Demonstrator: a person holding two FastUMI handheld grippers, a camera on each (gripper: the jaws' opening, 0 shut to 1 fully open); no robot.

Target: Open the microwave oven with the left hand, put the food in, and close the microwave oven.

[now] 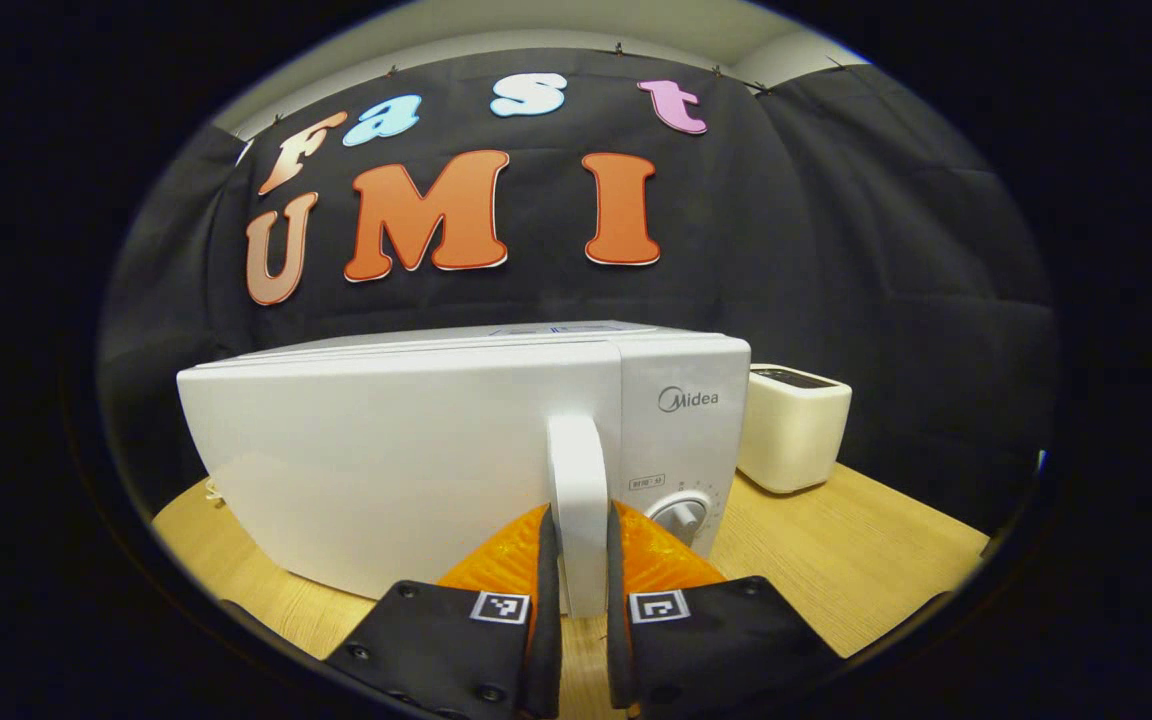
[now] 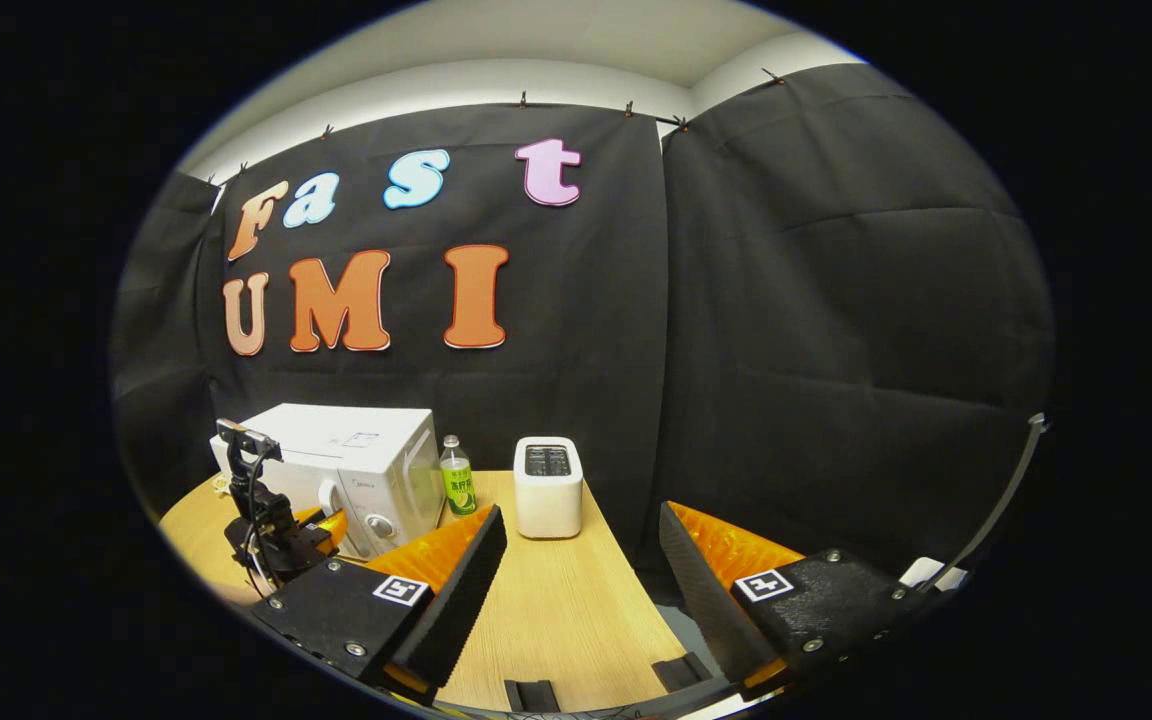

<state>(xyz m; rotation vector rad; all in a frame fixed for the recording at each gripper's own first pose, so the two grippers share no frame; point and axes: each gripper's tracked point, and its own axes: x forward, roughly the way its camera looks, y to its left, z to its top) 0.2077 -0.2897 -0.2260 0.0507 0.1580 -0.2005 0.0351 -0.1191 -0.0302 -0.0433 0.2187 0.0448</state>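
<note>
Bottle (image 2: 456, 478) and toaster (image 2: 548, 487) are showing beside the microwave (image 2: 356, 470) in my right gripper view, my right gripper (image 2: 576, 560) gaping empty, while my left gripper (image 1: 582, 570) is clamping the door handle (image 1: 577, 500).

A: Non-task items?
B: White toaster (image 2: 548, 487), upright on the wooden bench (image 2: 556, 610), slots up.
A: Else?
B: Green-labelled bottle (image 2: 456, 476), standing left of the toaster, apart from it. Black cloth wall (image 2: 836, 330) behind both.
</note>
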